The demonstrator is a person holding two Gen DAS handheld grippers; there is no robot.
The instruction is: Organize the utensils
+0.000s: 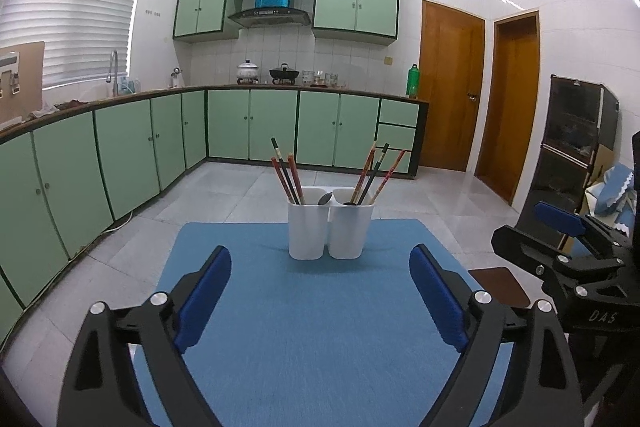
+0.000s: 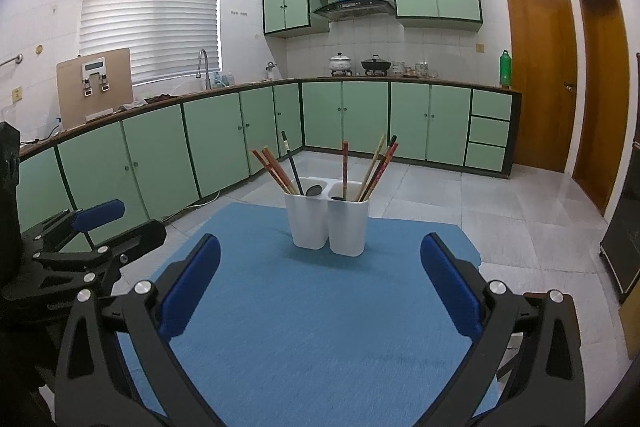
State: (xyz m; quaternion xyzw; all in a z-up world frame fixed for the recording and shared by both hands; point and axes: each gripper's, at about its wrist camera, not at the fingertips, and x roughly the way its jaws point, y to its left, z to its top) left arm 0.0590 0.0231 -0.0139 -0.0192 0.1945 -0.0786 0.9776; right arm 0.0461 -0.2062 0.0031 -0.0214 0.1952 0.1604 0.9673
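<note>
Two white cups stand side by side at the far end of a blue mat (image 1: pixel 320 327). The left cup (image 1: pixel 308 227) holds red and black chopsticks (image 1: pixel 286 175) and a spoon (image 1: pixel 325 199). The right cup (image 1: pixel 350 227) holds several chopsticks (image 1: pixel 374 173). Both cups also show in the right wrist view (image 2: pixel 308 219) (image 2: pixel 347 225). My left gripper (image 1: pixel 320 259) is open and empty, short of the cups. My right gripper (image 2: pixel 320 247) is open and empty, also short of the cups. Each gripper shows in the other's view, the right one at the right edge (image 1: pixel 560 227), the left one at the left edge (image 2: pixel 96 219).
The mat (image 2: pixel 320 327) covers a small table over a tiled floor. Green kitchen cabinets (image 1: pixel 120 155) run along the left and back walls. Two wooden doors (image 1: pixel 452 91) are at the back right. A dark cabinet (image 1: pixel 576 131) stands at the right.
</note>
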